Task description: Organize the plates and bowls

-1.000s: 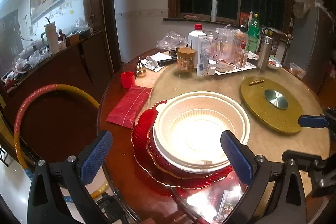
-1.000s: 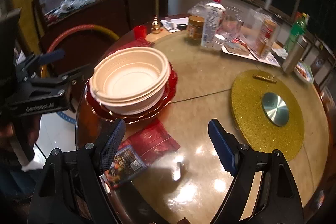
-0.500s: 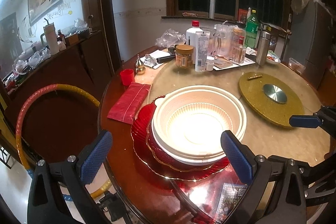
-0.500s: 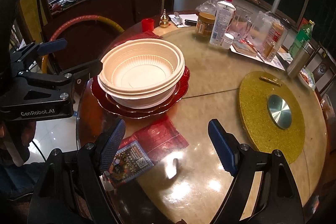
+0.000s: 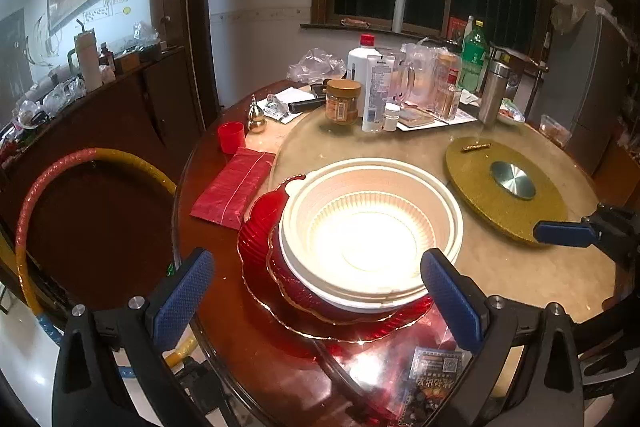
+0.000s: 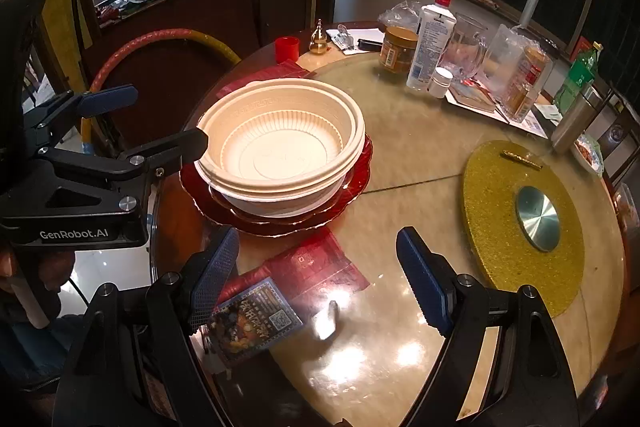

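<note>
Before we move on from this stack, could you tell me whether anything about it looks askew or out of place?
The cream bowls sit nested on the red plates, but off-centre, towards the table edge. Otherwise the stack looks level, with nothing spilled or visibly broken. Both grippers are open and hold nothing.

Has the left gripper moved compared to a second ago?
Yes. In the right wrist view, the left gripper has come closer to the cream bowls on the red plates; one finger now overlaps their rim.

Stacked cream plastic bowls (image 5: 370, 231), ribbed inner walls, key-fret band at rim. Scalloped translucent red glass plates (image 6: 352, 183), gold-edged. Round glittery gold mat (image 6: 496, 227), brushed silver disc at centre. Folded red cloth (image 5: 234, 187), thin pale stripes. Gripper pads (image 5: 180, 297) blue, cross-hatched.
</note>
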`<state>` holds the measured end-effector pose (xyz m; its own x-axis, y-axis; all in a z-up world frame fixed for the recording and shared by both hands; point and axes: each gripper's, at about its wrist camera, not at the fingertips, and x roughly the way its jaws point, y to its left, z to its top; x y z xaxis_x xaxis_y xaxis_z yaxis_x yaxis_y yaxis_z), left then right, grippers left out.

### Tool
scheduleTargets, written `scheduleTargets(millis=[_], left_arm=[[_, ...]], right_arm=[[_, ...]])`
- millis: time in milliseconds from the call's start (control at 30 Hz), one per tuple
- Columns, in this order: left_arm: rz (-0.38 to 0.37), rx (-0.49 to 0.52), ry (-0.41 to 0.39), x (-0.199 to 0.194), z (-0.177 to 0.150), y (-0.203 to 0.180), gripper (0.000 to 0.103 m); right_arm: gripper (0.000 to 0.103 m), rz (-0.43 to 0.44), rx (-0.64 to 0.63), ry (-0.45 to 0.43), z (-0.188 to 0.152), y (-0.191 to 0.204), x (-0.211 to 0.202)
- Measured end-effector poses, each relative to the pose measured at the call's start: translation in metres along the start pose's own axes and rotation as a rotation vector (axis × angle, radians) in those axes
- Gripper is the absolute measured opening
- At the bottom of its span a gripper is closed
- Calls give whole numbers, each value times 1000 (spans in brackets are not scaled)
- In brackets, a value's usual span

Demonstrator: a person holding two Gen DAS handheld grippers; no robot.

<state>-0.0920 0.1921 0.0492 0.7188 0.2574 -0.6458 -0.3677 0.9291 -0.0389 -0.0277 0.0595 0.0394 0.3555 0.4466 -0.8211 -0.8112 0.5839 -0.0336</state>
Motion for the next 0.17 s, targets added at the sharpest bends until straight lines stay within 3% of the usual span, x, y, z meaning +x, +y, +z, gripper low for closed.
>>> scheduleTargets(millis=[167], left_arm=[[12, 4, -11, -1, 2, -2, 103]], right_arm=[[82, 0, 6, 2, 0, -1, 1]])
